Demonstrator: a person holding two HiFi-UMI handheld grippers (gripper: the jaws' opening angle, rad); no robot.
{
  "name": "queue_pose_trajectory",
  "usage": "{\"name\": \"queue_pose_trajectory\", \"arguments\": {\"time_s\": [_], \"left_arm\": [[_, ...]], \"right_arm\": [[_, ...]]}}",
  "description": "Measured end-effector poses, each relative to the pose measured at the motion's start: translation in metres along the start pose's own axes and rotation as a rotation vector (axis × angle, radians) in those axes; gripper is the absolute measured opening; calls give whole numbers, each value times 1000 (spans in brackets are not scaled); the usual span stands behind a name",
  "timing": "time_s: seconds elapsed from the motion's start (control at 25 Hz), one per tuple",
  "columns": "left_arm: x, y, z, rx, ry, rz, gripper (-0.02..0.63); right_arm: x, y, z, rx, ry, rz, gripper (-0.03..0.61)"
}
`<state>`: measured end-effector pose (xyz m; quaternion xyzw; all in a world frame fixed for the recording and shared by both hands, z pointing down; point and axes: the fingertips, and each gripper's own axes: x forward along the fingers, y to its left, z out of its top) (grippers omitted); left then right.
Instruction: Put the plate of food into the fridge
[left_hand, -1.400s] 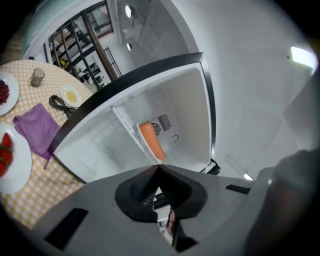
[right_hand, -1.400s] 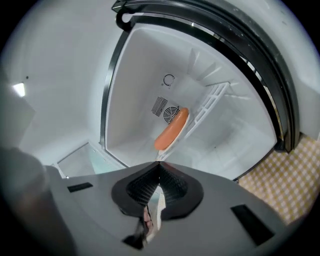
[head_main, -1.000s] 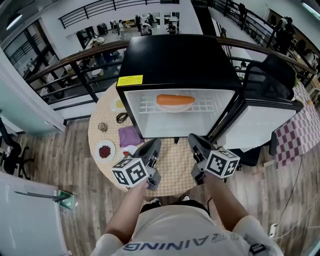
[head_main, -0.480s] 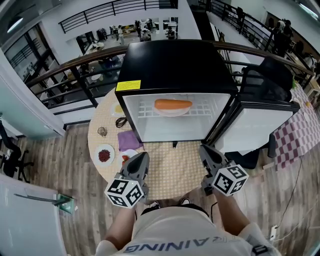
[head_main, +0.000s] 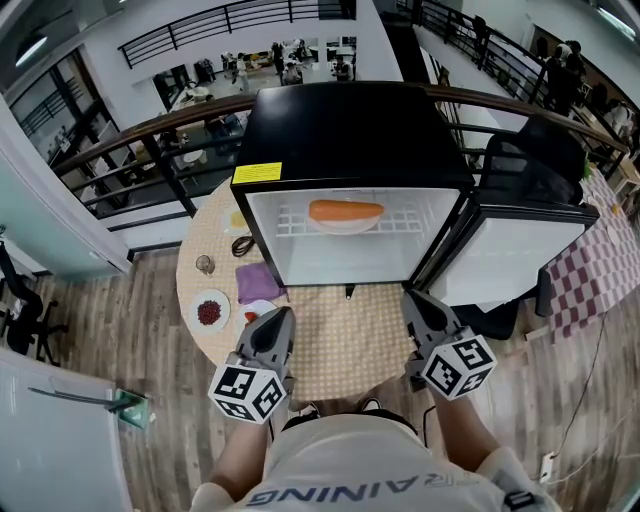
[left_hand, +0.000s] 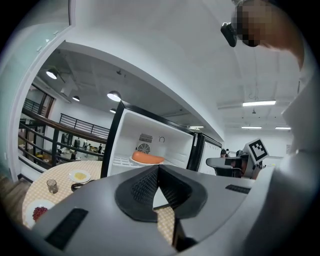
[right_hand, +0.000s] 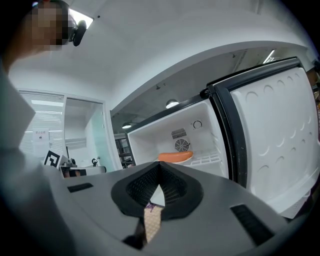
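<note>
A white plate with a long orange piece of food (head_main: 346, 211) lies on the wire shelf inside the open black fridge (head_main: 350, 130); it also shows in the left gripper view (left_hand: 148, 158) and the right gripper view (right_hand: 176, 157). The fridge door (head_main: 510, 255) hangs open to the right. My left gripper (head_main: 278, 325) is shut and empty, held low over the table's front edge. My right gripper (head_main: 418, 305) is shut too, empty, below the open door.
On the round tan table (head_main: 340, 345), left of the fridge, lie a plate of red food (head_main: 209, 309), a small glass (head_main: 205, 264), a purple cloth (head_main: 258, 277), a dark cable (head_main: 243, 241) and a yellow-filled dish (head_main: 238, 213). Railings and a drop lie behind.
Both grippers have pulled back from the fridge opening toward me and dropped lower; in the last half second they barely moved. The plate stays on the shelf.
</note>
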<state>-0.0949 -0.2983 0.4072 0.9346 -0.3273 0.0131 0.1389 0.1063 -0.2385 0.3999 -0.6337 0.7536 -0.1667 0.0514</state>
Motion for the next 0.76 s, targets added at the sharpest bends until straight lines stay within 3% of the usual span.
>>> {"name": "queue_pose_trajectory", "arguments": {"time_s": [0.28,0.76], "left_arm": [[0,2,-3,-50,0,-4,9],[8,-1,-4,-52,19,-28,9]], "right_arm": [[-1,5,-2,0,-5,7,20],[2,5,-14,0,17,9,20]]}}
